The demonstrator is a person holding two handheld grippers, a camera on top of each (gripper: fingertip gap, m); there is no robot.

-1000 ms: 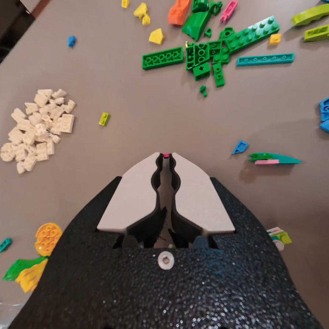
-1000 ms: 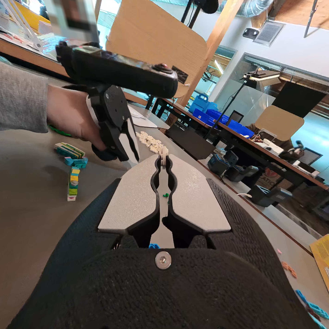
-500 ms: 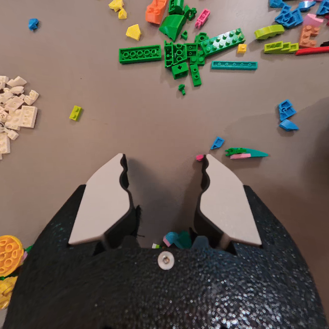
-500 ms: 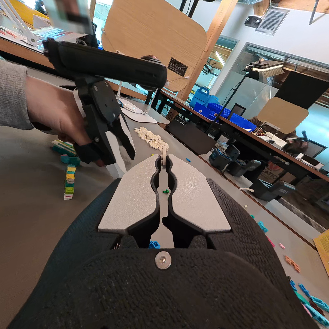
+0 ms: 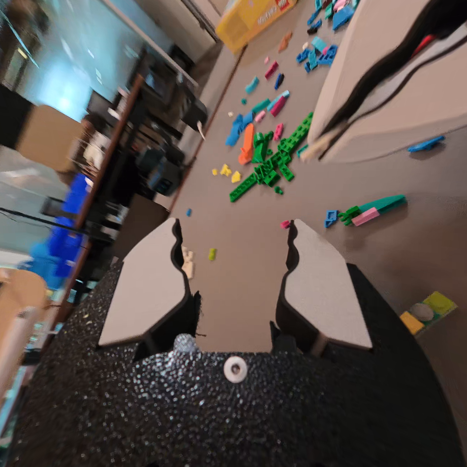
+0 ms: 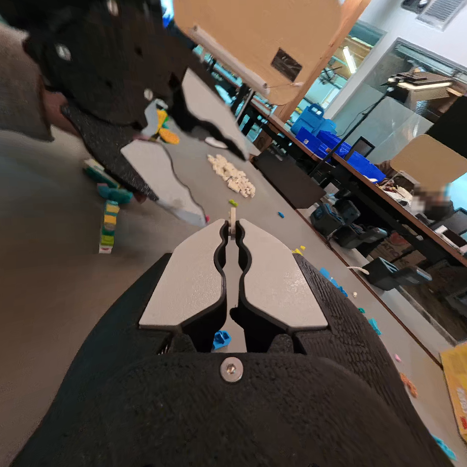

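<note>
Tongs (image 5: 235, 222) of the left gripper, pressed together on a tiny pink stud a second ago, now stand spread wide; the pink stud (image 5: 285, 224) clings at the tip of the finger on the right of the frame, touched by that pad alone. Right tongs (image 6: 232, 222) pinch a thin cream plate (image 6: 232, 217) upright at centre frame, as before. Grey tabletop (image 5: 242, 278) carries green bricks (image 5: 270, 164) at upper centre and a cream pile (image 6: 232, 174). Behind, blurred workshop benches hold blue bins (image 6: 336, 149) at upper right.
</note>
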